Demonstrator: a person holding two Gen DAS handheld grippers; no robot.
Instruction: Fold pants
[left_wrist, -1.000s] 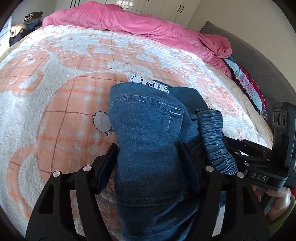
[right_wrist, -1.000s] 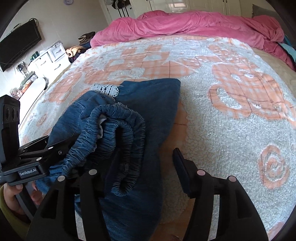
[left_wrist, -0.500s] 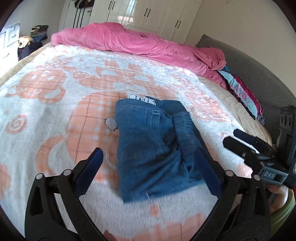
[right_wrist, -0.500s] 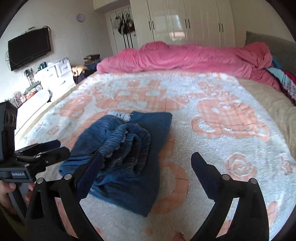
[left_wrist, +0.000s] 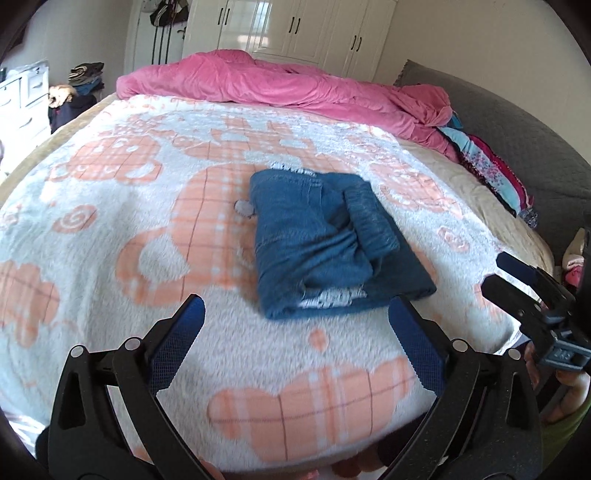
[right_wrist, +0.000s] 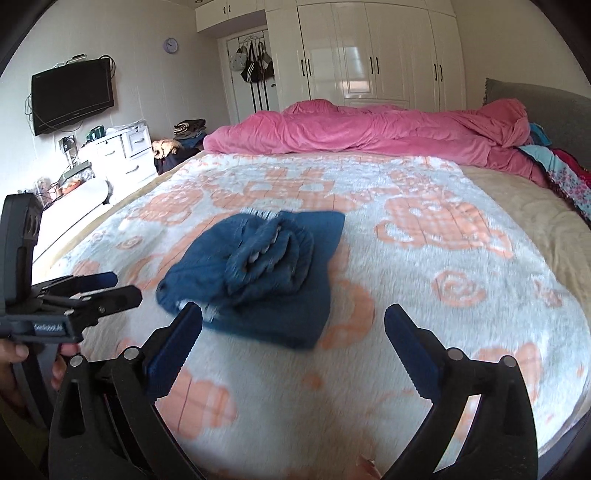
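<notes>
The blue denim pants (left_wrist: 325, 240) lie folded in a compact bundle on the white-and-orange blanket (left_wrist: 110, 229), with the gathered elastic waistband on top and a bit of white lace at the edges. They also show in the right wrist view (right_wrist: 266, 273). My left gripper (left_wrist: 295, 325) is open and empty, held back from the bundle's near edge. My right gripper (right_wrist: 293, 332) is open and empty, also short of the bundle. Each gripper shows at the other view's edge: the right one (left_wrist: 532, 291) and the left one (right_wrist: 85, 291).
A rumpled pink duvet (left_wrist: 295, 85) lies along the far side of the bed. Colourful clothes (left_wrist: 491, 166) are piled by the grey headboard (left_wrist: 517, 122) on the right. White drawers (right_wrist: 122, 155), a wall TV (right_wrist: 72, 96) and white wardrobes (right_wrist: 369, 55) stand beyond the bed.
Both grippers have let go of the pants, opened wide and pulled back and up from the bed. The pants stay folded on the blanket.
</notes>
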